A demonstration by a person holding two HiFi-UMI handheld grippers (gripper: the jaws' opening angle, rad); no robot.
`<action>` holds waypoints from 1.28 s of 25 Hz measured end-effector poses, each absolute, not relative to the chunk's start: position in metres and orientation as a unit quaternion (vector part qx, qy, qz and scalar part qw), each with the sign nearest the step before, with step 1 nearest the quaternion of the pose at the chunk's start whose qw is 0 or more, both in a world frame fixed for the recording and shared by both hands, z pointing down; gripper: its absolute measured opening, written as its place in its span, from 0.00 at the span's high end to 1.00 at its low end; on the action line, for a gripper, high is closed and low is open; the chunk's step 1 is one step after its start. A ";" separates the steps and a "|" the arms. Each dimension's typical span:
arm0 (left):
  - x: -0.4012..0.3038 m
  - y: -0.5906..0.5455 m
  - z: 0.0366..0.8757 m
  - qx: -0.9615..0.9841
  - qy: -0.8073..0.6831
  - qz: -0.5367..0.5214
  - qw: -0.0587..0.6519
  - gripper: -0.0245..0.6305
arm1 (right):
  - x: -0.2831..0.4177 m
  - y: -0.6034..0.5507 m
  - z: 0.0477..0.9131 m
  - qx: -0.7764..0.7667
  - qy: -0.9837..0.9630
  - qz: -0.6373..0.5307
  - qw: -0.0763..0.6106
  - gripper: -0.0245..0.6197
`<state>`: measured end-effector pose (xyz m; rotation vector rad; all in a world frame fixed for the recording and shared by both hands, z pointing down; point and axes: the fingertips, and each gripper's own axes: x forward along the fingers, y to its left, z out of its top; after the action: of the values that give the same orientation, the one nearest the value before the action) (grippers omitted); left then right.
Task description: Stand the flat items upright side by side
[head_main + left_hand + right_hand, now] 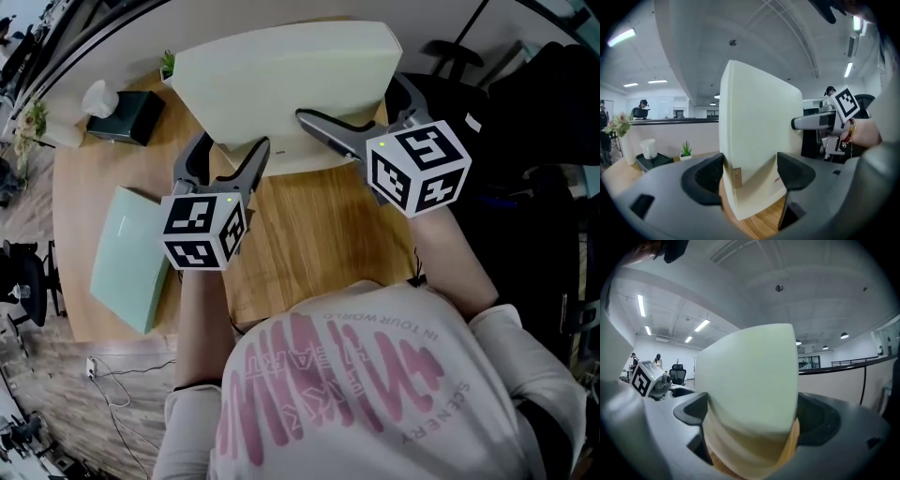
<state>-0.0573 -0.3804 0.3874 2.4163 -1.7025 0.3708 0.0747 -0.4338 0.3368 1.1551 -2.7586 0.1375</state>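
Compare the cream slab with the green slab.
Colour: the cream slab is off-white, the green slab pale green.
Pose: the cream slab is held upright, the green slab lies flat on the table.
Grip: the left gripper and right gripper clamp the cream slab; nothing touches the green slab.
Both are thick, flat rectangles.

Open-plan office: ceiling strip lights, a swivel chair, a long low partition wall, a small potted plant and a wooden bench; people work in the background.
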 end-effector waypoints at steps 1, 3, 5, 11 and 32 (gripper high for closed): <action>-0.057 -0.378 0.392 0.810 -0.566 0.128 0.088 0.41 | 0.076 -0.431 0.344 0.384 -0.918 0.048 0.081 0.05; -0.057 -0.372 0.401 0.811 -0.559 0.139 0.102 0.41 | 0.077 -0.426 0.358 0.380 -0.918 0.057 0.096 0.05; -0.057 -0.365 0.410 0.811 -0.555 0.155 0.107 0.42 | 0.077 -0.420 0.364 0.374 -0.920 0.049 0.104 0.05; -0.060 -0.352 0.421 0.803 -0.560 0.191 0.074 0.49 | 0.076 -0.412 0.365 0.364 -0.922 0.025 0.130 0.05; -0.060 -0.330 0.376 0.812 -0.546 0.203 0.038 0.46 | 0.087 -0.409 0.338 0.397 -0.905 0.058 0.139 0.05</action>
<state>-0.0604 -0.3305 0.3758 2.4917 -1.6742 0.6224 0.0867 -0.4086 0.3381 1.1490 -2.6173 0.1679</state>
